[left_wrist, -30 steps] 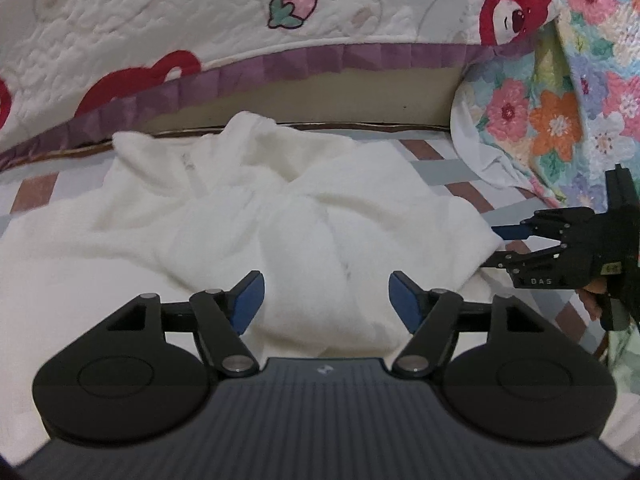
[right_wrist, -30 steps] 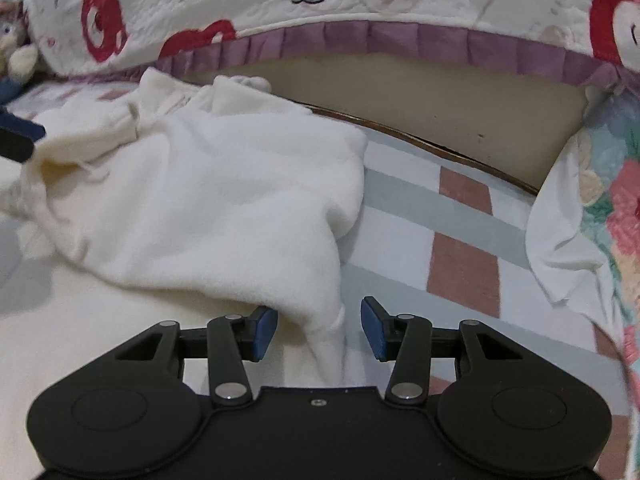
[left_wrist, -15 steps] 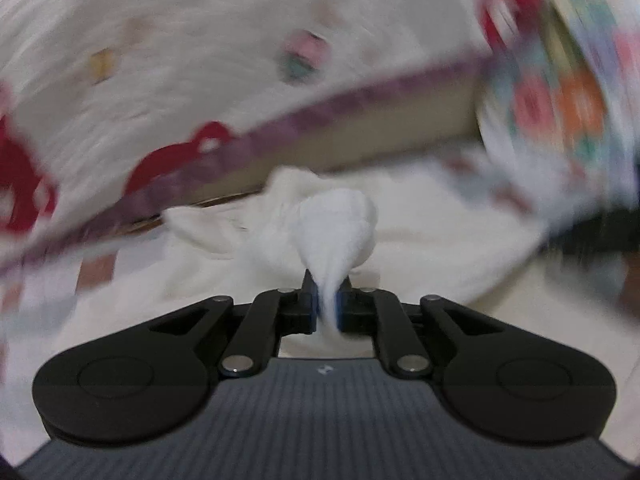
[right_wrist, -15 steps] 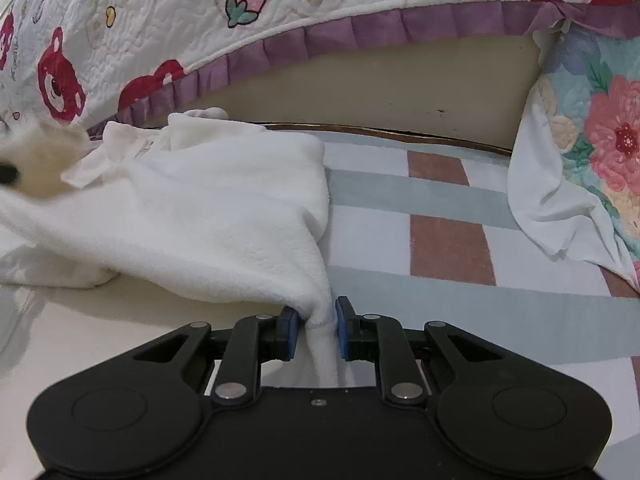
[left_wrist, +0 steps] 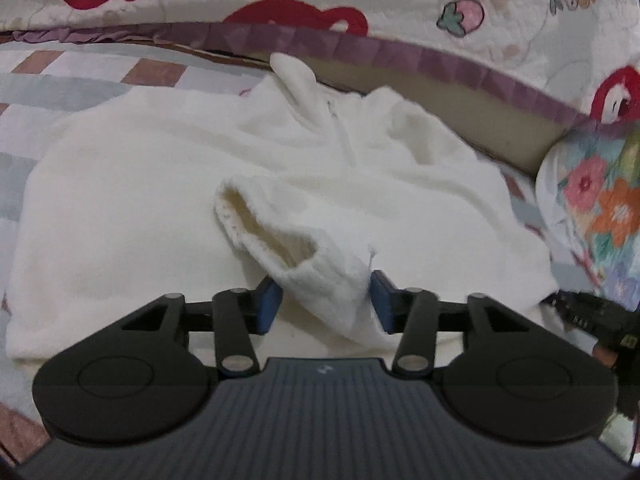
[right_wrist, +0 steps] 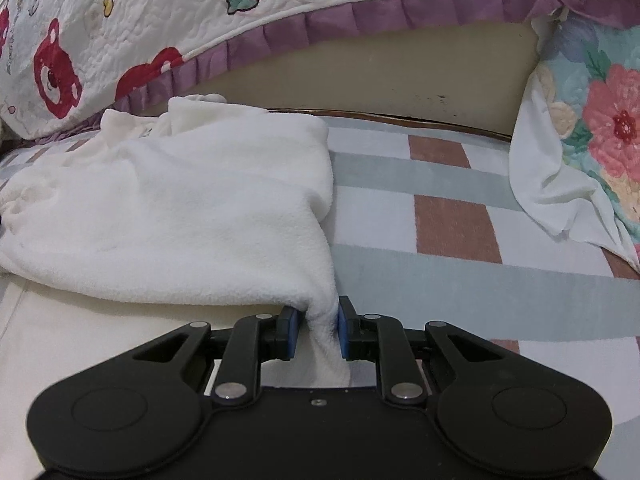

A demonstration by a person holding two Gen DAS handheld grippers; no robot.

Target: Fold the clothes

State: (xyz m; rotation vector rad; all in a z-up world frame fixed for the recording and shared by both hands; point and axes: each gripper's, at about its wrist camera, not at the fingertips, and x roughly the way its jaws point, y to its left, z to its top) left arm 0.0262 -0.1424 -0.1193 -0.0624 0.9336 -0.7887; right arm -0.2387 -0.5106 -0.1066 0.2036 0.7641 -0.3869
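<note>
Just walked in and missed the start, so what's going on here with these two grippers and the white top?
A person is folding a white fleece top spread on a striped bed cover, with a handheld gripper in each hand. The left gripper has the sleeve cuff between its jaws, which are opening, the cuff lying over the garment's middle. The right gripper is clamped on a corner of the top at its right edge. A bear-print quilt hangs behind.
</note>
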